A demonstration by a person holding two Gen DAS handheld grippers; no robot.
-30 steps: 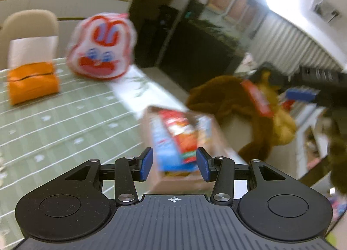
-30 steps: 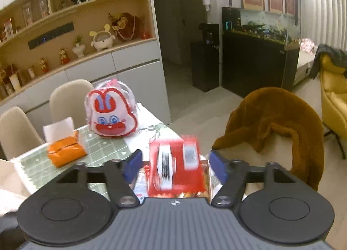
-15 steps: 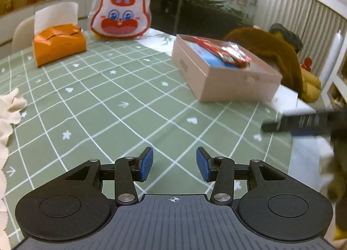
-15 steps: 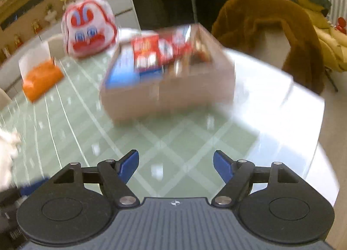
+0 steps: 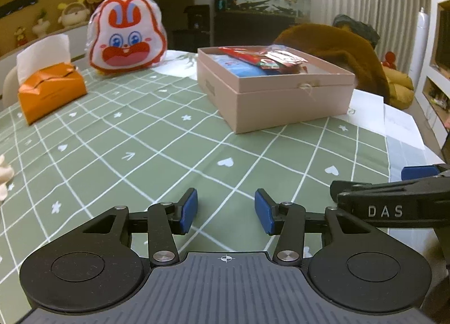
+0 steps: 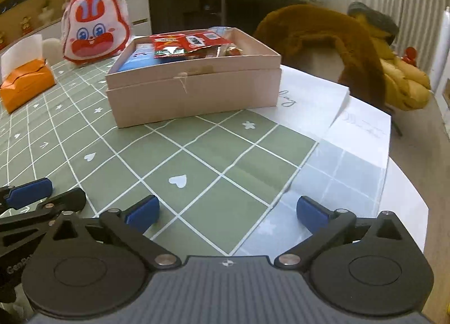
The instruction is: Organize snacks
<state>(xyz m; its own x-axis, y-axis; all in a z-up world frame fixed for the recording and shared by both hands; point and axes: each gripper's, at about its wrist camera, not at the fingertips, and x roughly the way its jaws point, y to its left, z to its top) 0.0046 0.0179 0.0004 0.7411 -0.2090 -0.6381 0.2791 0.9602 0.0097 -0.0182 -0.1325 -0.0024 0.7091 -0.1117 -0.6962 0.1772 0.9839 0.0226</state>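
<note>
I have both pulled back low over the tablecloth [image 6: 213, 161]: left gripper [image 5: 226, 211] and right gripper [image 6: 227, 211], jaws apart, empty. A second ago the right one carried a red packet; the red snack packets [image 6: 185, 42] now lie in the pink box [image 6: 197, 93], well ahead.

Tissue box [image 5: 50, 90], bunny bag [image 5: 126, 40], perhaps fur throw [image 6: 323, 31].
</note>
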